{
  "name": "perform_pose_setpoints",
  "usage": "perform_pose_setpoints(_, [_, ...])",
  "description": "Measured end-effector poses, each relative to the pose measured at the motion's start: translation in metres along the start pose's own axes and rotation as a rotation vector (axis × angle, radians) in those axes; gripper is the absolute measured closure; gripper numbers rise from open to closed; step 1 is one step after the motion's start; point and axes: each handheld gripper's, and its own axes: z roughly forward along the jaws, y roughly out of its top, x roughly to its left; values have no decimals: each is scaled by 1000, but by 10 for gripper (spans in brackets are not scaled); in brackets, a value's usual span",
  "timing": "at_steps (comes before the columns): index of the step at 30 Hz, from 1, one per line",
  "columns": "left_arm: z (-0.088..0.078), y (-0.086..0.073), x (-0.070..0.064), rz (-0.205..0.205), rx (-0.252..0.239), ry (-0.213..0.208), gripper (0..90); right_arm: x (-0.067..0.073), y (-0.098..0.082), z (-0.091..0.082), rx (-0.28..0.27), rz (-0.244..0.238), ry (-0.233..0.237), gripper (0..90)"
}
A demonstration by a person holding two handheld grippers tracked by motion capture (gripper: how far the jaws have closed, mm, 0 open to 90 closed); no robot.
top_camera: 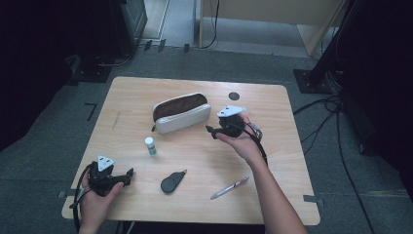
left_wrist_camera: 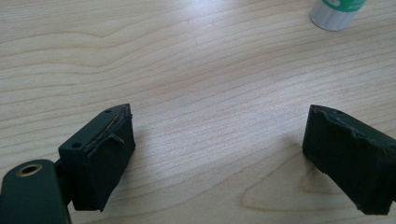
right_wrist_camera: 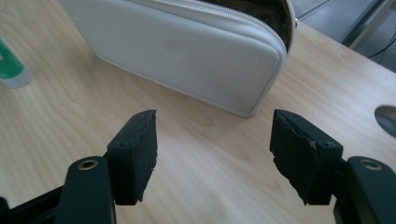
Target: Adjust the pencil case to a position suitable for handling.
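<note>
The right hand-held gripper (top_camera: 213,130) hovers released and empty just beside the white pencil case (top_camera: 181,112), lying unzipped at mid-worktop (top_camera: 272,161), likely lining up on its end. The left hand-held gripper (top_camera: 127,175) rests released near the front-left edge.

each hand carries black tongs: the left tongs (top_camera: 130,172) and the right tongs (top_camera: 210,130) both have a dark, angular body topped by a pale grey three-cornered plate marked with small dark dots, and a black cable trails back from each along the forearm. seen close in the gripper views, the left tongs (left_wrist_camera: 215,163) and right tongs (right_wrist_camera: 212,158) end in two thick, blocky black pads with rough, chipped edges and small screw holes, mounted on matte black arms with a brass-ringed hole near the base. both forearms are bare, with no sleeves in sight.
</note>
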Motion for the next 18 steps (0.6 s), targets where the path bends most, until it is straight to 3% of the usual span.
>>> perform_pose_setpoints(5, [0,0,0,1,0,0,93,-10,6,14,-32,14,-26,305])
perform_pose_setpoints(7, [0,0,0,0,0,0,93,-17,4,29,-37,31,-20,282])
perform_pose_setpoints(10, [0,0,0,0,-1,-1,93,-22,0,41,-35,7,-18,276])
perform_pose_setpoints(12, [0,0,0,2,-1,-2,93,-27,-3,45,-58,49,0,279])
perform_pose_setpoints(15, [0,0,0,2,-1,-3,94,-32,-6,47,-93,65,-9,295])
perform_pose_setpoints(16, [0,0,0,1,-2,-3,94,-33,-7,49,-103,50,-16,295])
perform_pose_setpoints(17, [0,0,0,2,-2,-4,94,-32,-7,53,-96,-10,-12,276])
perform_pose_setpoints(18, [0,0,-1,2,-2,-5,94,-32,-7,53,-96,-10,-12,276])
